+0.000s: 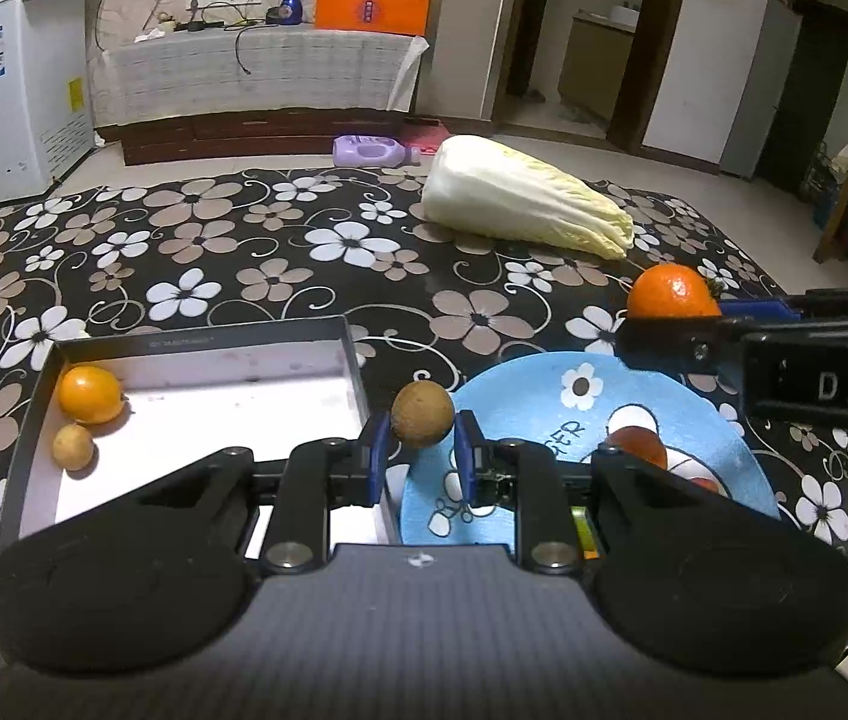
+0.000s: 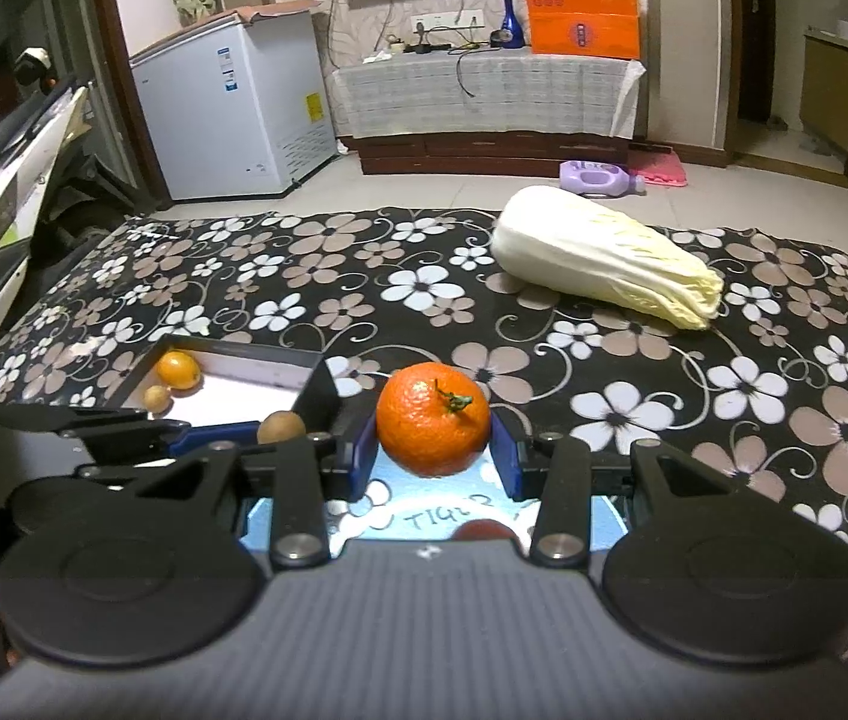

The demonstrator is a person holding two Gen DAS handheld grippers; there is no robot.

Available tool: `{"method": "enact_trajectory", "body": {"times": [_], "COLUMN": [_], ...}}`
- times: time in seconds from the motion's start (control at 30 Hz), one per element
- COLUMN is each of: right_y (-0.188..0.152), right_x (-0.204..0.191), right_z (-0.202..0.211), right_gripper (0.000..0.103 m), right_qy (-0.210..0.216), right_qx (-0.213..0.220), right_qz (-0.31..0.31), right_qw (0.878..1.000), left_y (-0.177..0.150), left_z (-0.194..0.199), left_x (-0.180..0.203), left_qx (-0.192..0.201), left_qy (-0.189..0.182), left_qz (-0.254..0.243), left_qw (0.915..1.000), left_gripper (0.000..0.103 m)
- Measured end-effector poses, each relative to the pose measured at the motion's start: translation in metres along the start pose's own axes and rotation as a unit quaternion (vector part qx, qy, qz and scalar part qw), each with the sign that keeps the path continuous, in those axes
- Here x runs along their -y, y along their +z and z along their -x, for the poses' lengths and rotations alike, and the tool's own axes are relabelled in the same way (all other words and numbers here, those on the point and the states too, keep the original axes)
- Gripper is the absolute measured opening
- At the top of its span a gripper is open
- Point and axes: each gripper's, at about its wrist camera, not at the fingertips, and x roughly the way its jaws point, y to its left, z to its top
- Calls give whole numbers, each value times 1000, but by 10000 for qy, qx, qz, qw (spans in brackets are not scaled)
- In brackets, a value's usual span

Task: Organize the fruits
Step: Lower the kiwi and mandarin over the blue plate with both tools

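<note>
Floral tablecloth (image 2: 424,288), L claw (image 1: 422,450) w/ rough brown fruit (image 1: 422,414), R claw (image 2: 433,450) w/ glossy tangerine (image 2: 433,417)

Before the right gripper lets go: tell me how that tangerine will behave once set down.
The tangerine is round, so it will probably roll on a flat surface. Its dimpled peel likely grips the blue pads well. It looks soft enough to bruise if squeezed harder.

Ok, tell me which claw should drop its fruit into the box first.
Left. The left claw holds the brown fruit right at the box wall; the right claw, gripping the orange, hangs over the blue plate, farther away.
</note>
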Motion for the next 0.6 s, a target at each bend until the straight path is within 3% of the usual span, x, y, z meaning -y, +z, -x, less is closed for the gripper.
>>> {"method": "enact_trajectory", "body": {"times": [0.3, 0.6], "right_y": [-5, -16], "right_x": [29, 39], "right_z": [6, -9], "right_gripper": [43, 43], "right_qy": [-253, -440], "right_qx": [3, -295], "right_qz": [-259, -312], "right_qw": [9993, 9981], "left_y": [-2, -7], "left_z": [-3, -18], "left_x": [8, 25], "left_qx": [-21, -148], "left_qy": [-72, -152], "left_qz": [-75, -258], "left_qw": [9999, 9994], "left_gripper": [27, 27]}}
